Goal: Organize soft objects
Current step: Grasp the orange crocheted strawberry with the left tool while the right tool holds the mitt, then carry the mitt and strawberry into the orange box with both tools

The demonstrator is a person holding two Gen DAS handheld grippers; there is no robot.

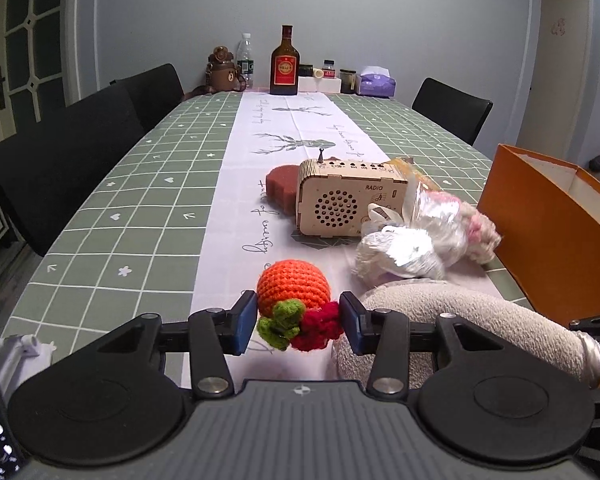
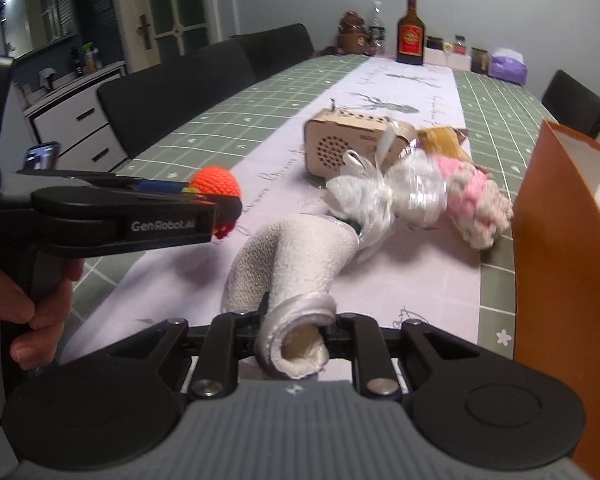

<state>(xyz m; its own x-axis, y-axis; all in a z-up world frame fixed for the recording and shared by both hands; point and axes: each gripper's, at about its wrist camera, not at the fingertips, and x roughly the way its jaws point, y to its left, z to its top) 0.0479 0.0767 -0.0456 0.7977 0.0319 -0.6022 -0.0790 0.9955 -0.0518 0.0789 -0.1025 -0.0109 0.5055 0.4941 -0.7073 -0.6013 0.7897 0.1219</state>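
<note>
My left gripper point(image 1: 299, 326) is shut on a crocheted orange fruit point(image 1: 293, 286) with green and red knit parts, held just above the table; it also shows in the right wrist view point(image 2: 216, 184). My right gripper point(image 2: 294, 334) is shut on the end of a beige fleece tube point(image 2: 288, 264), which curves across the runner and also shows in the left wrist view point(image 1: 472, 312). A pink and cream knitted toy in clear wrap point(image 2: 440, 196) lies beyond it, next to the orange box point(image 2: 564, 240).
A wooden radio point(image 1: 348, 200) stands mid-table with a dark red sponge point(image 1: 282, 184) behind it. The orange box point(image 1: 556, 216) stands at the right table edge. Bottles, jars and a tissue pack point(image 1: 376, 82) line the far end. Black chairs point(image 1: 60, 152) flank the table.
</note>
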